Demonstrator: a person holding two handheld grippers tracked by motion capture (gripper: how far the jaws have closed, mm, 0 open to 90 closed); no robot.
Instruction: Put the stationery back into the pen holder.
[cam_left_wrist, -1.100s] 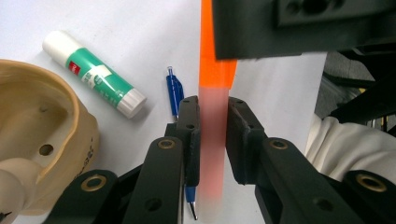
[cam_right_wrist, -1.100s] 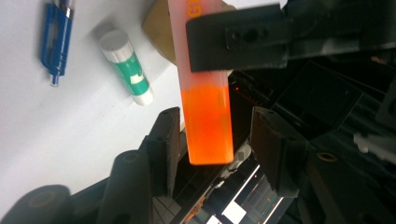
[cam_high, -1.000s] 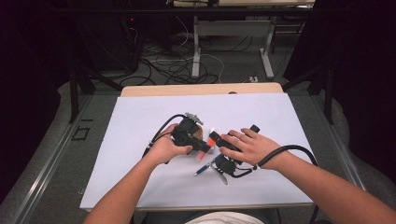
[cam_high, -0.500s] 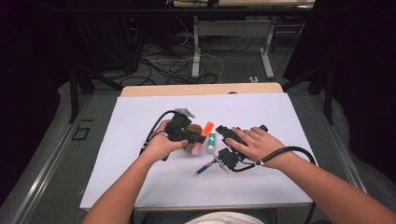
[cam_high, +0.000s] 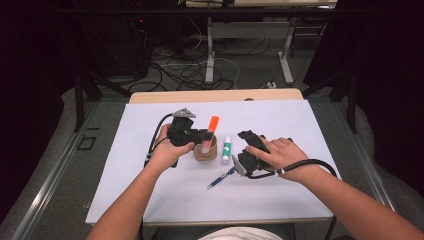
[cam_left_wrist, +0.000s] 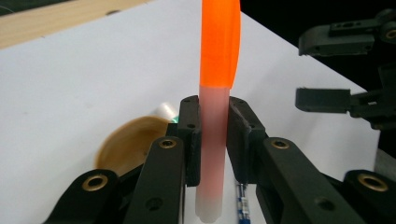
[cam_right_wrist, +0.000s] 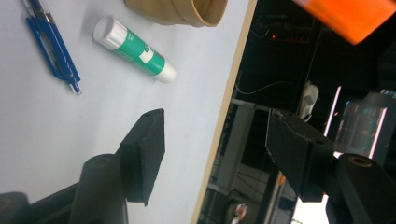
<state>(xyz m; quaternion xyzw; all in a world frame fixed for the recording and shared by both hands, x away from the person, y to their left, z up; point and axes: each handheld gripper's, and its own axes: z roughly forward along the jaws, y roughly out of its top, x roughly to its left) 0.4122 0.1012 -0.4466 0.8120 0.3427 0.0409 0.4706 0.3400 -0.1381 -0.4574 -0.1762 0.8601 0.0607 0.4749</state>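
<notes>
My left gripper (cam_high: 204, 138) (cam_left_wrist: 214, 135) is shut on a marker (cam_high: 212, 126) (cam_left_wrist: 219, 56) with an orange cap and a pale pink barrel, held upright and slightly tilted. In the high view its lower end is at the mouth of a brown cup (cam_high: 207, 153) (cam_left_wrist: 123, 144) (cam_right_wrist: 182, 11). My right gripper (cam_high: 240, 150) (cam_right_wrist: 219, 154) lies on its side right of the cup; its jaws have just been opening and nothing is between them. A green and white glue stick (cam_high: 227, 149) (cam_right_wrist: 135, 49) lies between the cup and that gripper.
A blue pen (cam_high: 221, 177) (cam_right_wrist: 51, 42) lies on the white table cover (cam_high: 280, 200), in front of the cup. Cables trail from both grippers across the sheet. The wooden table edge (cam_high: 215, 95) runs along the far side, with dark floor and cables beyond.
My left gripper has carried the marker leftward, away from the right gripper and over to the cup. The right jaws have let go of the marker and spread apart.
</notes>
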